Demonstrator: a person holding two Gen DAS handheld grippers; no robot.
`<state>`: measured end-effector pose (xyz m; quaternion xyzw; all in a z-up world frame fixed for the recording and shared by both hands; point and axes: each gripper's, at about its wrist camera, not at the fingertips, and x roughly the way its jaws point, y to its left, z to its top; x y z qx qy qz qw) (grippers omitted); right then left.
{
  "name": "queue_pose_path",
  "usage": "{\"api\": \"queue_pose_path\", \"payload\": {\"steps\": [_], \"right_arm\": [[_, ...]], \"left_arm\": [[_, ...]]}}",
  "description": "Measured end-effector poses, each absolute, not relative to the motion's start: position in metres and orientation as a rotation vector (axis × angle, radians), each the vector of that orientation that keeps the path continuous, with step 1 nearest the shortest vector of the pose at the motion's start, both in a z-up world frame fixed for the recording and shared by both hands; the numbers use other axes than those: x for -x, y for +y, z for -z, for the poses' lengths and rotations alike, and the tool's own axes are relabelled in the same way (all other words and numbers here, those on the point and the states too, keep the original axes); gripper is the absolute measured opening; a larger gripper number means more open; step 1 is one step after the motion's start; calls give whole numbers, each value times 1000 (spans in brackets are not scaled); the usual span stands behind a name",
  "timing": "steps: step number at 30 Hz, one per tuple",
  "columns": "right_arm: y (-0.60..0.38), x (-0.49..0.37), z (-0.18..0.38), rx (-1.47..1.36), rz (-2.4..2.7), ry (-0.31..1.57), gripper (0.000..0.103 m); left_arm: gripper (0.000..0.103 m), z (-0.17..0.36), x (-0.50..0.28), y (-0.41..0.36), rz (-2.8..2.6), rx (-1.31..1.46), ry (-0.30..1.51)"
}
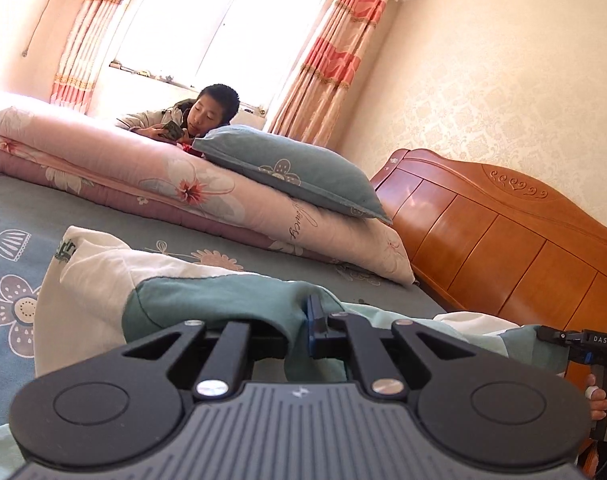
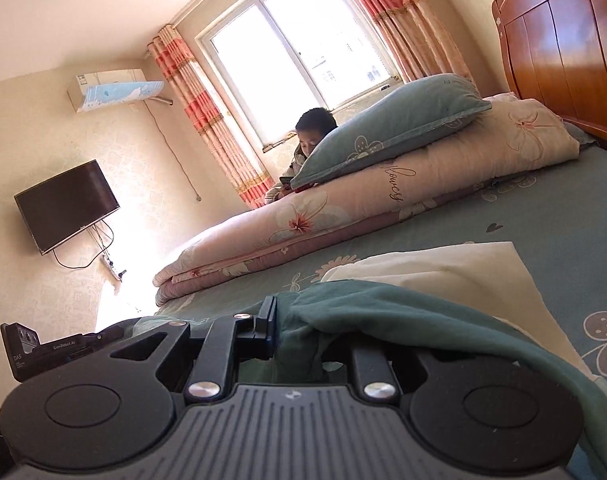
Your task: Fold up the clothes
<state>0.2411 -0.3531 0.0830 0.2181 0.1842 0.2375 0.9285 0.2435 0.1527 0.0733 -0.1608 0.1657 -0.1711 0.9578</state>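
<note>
Left gripper [image 1: 309,320]: jaws clamped on the garment's teal edge.
Right gripper [image 2: 277,330]: jaws pinch the same teal cloth.
Garment [image 1: 103,276]: white-and-teal, lifted above the bed [image 1: 103,216].

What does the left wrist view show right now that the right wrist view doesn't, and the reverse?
Only the left wrist view: the left tongs shut on the green and white garment, and the right tongs seen from the side at the right edge.

Only the right wrist view: the wall television, the air conditioner, and the right tongs pinching green cloth up close.

Both: the garment, the folded floral quilt, the teal pillow, the wooden headboard, the window and a person beyond the quilt.
</note>
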Motion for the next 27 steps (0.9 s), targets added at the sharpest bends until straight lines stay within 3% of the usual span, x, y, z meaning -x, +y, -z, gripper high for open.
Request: {"api": "queue_pose_path", "payload": {"steps": [7, 12, 16, 27], "right_arm": [[-349, -193, -133, -369, -524, 272, 19], [-349, -203, -135, -384, -493, 258, 20], [-346, -254, -93, -416, -392, 382, 23], [-332, -386, 39, -261, -139, 570, 27]], "left_arm": [[6, -122, -192, 167, 338, 311, 265], [9, -115, -212, 167, 284, 334, 336], [11, -71, -266, 159, 214, 350, 469], [13, 33, -403, 128, 87, 207, 570]]}}
